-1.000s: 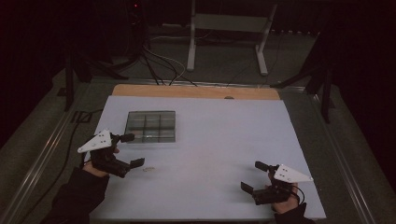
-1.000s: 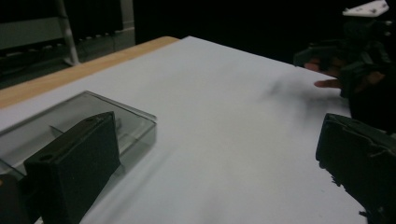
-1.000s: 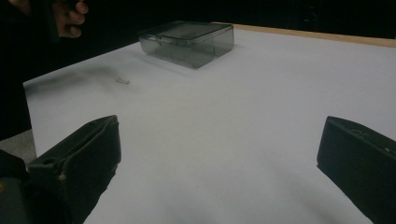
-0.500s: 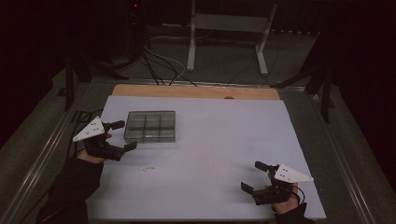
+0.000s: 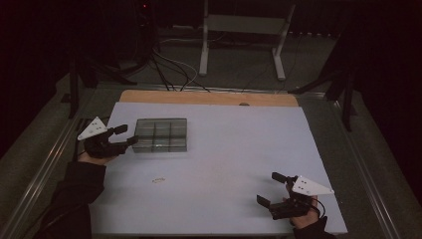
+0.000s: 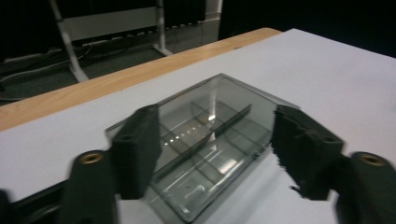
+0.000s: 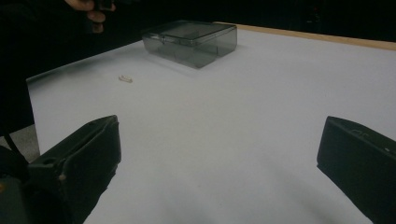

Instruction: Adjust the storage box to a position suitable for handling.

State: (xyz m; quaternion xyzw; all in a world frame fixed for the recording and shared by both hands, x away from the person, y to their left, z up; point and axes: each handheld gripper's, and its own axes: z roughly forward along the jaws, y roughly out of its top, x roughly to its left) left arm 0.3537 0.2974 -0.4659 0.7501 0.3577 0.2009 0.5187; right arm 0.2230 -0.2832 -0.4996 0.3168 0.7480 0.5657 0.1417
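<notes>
A clear plastic box (image 5: 161, 134) with several compartments lies on the white table top (image 5: 239, 149), left of centre. My left gripper (image 5: 128, 135) is at the box's left edge and points at it. In the left gripper view the box (image 6: 219, 98) lies just beyond and between the black jaws of the left gripper (image 6: 217, 126). They have just been closing, and I see no pad pressing on the box. My right gripper (image 5: 267, 187) rests near the front right edge, open over bare table (image 7: 222, 135). The box (image 7: 191, 37) is far from it.
A small white scrap (image 5: 158, 180) lies on the table in front of the box, also seen in the right gripper view (image 7: 125, 79). A wooden strip (image 5: 209, 97) borders the far edge. Beyond it stand a metal frame (image 5: 239, 30) and cables (image 5: 169, 64) on the floor.
My left hand has moved away from the front of the table to the box's left edge, and its jaws stand narrower. The right gripper has stayed in place.
</notes>
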